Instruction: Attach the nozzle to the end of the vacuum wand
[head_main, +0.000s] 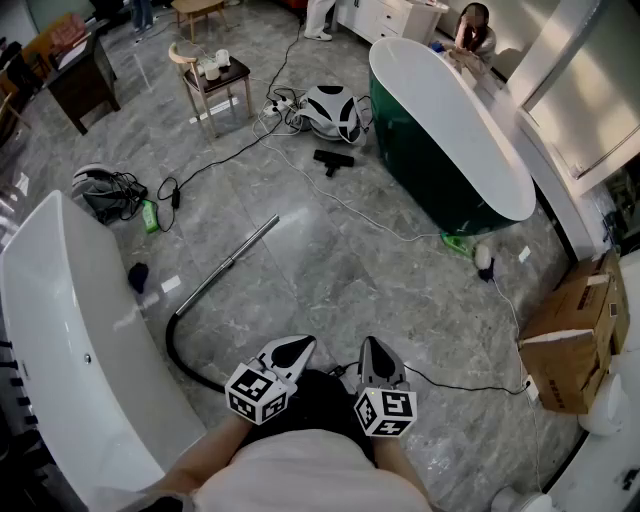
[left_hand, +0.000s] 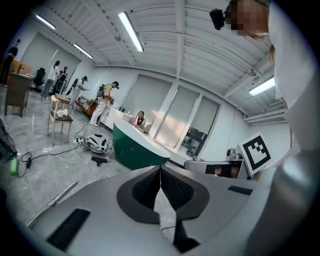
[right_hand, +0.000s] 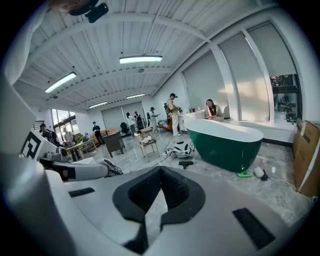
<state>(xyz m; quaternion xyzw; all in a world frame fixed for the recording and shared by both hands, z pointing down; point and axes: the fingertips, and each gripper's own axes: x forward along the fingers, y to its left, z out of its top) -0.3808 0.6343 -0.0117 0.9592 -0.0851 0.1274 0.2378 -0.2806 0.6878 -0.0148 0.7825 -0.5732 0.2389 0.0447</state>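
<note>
Two grippers are held low and side by side, the left gripper (head_main: 297, 347) and the right gripper (head_main: 374, 350). Each has its ribbed black pads clenched together on nothing. One vacuum wand (head_main: 232, 258), a straight shiny metal tube, lies on the grey marbled floor (head_main: 330, 270) ahead and to the left of the left gripper. Its near end runs into one curved black hose (head_main: 172, 345). One nozzle (head_main: 333, 159), black and T-shaped, lies farther ahead of both grippers, well apart from the wand's far end and near one rounded white-and-black vacuum body (head_main: 333, 112). Two smooth oval bathtubs stand by: a green tub (head_main: 415, 150) ahead to the right and a white tub (head_main: 60, 330) just left of the left gripper. One cardboard box (head_main: 575, 330) sits to the right of the right gripper.
</note>
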